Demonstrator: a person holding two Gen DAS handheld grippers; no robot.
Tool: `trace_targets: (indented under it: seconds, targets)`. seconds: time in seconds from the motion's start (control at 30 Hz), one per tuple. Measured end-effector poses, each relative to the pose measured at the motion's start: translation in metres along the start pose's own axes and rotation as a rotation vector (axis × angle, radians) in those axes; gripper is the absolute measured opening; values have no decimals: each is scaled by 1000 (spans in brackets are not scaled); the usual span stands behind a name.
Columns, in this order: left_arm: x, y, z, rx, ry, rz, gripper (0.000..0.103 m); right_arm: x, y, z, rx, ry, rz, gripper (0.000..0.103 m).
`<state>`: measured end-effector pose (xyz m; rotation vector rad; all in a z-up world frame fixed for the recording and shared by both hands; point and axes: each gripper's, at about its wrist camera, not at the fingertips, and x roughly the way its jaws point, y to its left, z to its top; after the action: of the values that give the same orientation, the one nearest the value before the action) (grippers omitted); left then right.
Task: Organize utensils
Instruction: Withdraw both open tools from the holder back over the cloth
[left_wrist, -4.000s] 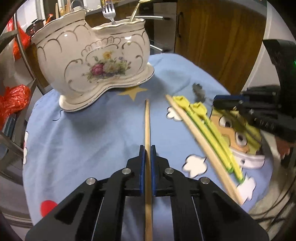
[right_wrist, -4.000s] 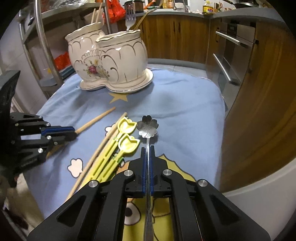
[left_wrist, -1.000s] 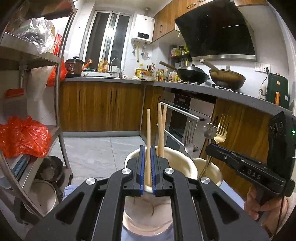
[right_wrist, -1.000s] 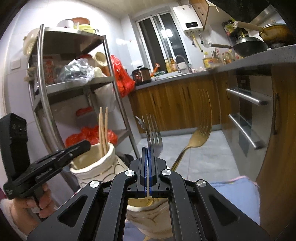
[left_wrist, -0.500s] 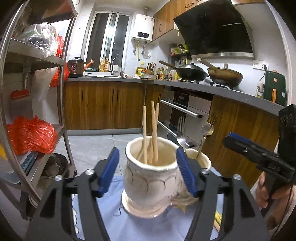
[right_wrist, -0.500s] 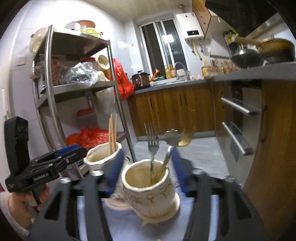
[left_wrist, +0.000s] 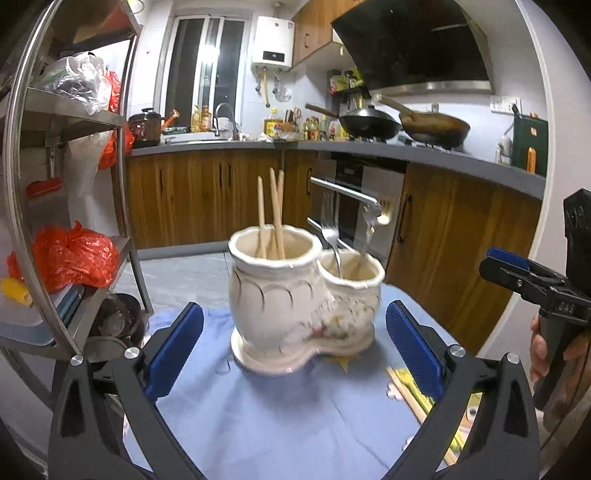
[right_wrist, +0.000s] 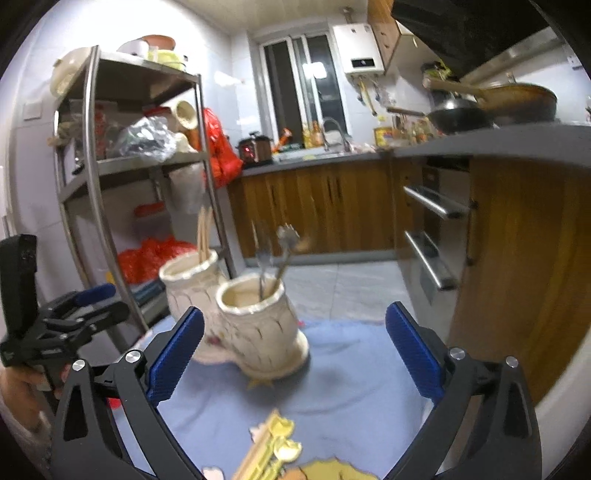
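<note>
Right, both sets wide open, nothing between the pads. Left tongs (left_wrist: 293, 349) have just been opening, and so have the right tongs (right_wrist: 293, 349); each frames the ceramic holder (left_wrist: 295, 314) without touching it. Holder sits straight ahead of both, on the blue cloth (left_wrist: 280, 413) over the table. It has two joined cups: the taller one, dead ahead of the left tongs, holds the wooden chopsticks (left_wrist: 271, 218) standing on end; the lower one, nearer the right tongs, holds a fork (left_wrist: 328, 240) and a flower-headed spoon (left_wrist: 371, 221) leaning on the rim. Sorting by type looks deliberate: sticks in one cup, metal in the other, handles down so they stay propped. Seen from the left set, the right tongs hang off to the right with a hand (left_wrist: 546, 347) on the grip. Below and between the two sets, yellow utensils (right_wrist: 275, 443) and another wooden chopstick (left_wrist: 406, 395) lie flat on the cloth, unsorted. My read: one drop-off finished, those leftovers are next; the flat sticks will need a low, pinching approach.
</note>
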<state>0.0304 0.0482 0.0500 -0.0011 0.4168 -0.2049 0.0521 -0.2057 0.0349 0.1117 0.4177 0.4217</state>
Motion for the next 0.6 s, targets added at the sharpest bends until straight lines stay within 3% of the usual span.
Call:
trace_targets:
  seconds: [0.33, 0.6]
  targets:
    - [6, -11, -43, -20, 148, 4, 97, 3, -4, -48, 21, 212, -38, 98]
    - [14, -19, -69, -26, 245, 13, 97, 21, -3, -84, 88, 446, -51, 98]
